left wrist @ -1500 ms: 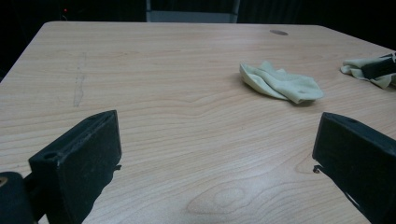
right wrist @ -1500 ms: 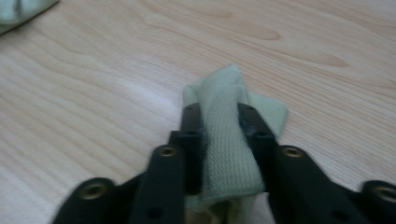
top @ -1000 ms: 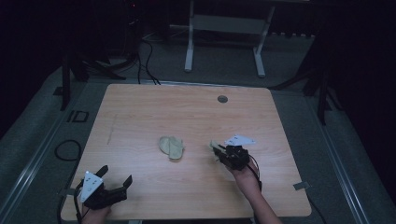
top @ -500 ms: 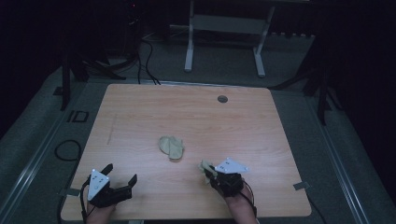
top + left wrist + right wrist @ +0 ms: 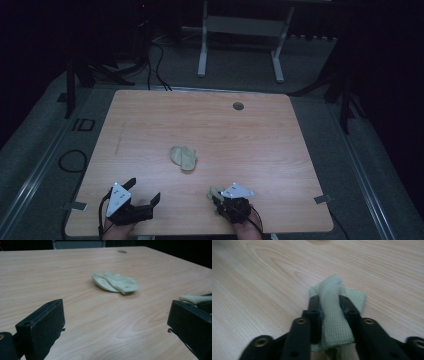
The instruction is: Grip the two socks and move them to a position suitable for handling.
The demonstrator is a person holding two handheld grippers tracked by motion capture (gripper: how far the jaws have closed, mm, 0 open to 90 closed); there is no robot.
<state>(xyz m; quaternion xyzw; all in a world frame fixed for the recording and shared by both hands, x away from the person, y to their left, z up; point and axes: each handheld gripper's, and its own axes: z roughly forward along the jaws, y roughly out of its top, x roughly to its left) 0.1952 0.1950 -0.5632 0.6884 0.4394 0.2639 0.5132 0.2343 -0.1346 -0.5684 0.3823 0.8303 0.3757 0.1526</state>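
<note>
The pale green sock (image 5: 334, 322) lies lengthwise between the right gripper's (image 5: 330, 301) just-loosening jaws, its end pointing ahead onto the table (image 5: 262, 277).

sock (image 5: 335, 322): pale green, knit mesh | table (image 5: 150, 125): light woodgrain

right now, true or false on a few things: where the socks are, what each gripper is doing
1. The right gripper has a pale green sock between its jaws. True; the jaws have just been opening, with the fabric between them.
2. The left gripper is clamped on a sock. False: its jaws stand wide apart with nothing between them.
3. A second sock lies near the middle of the table. True.
4. That second sock hangs over the table's edge. False: it lies flat, well inside the edges.
</note>
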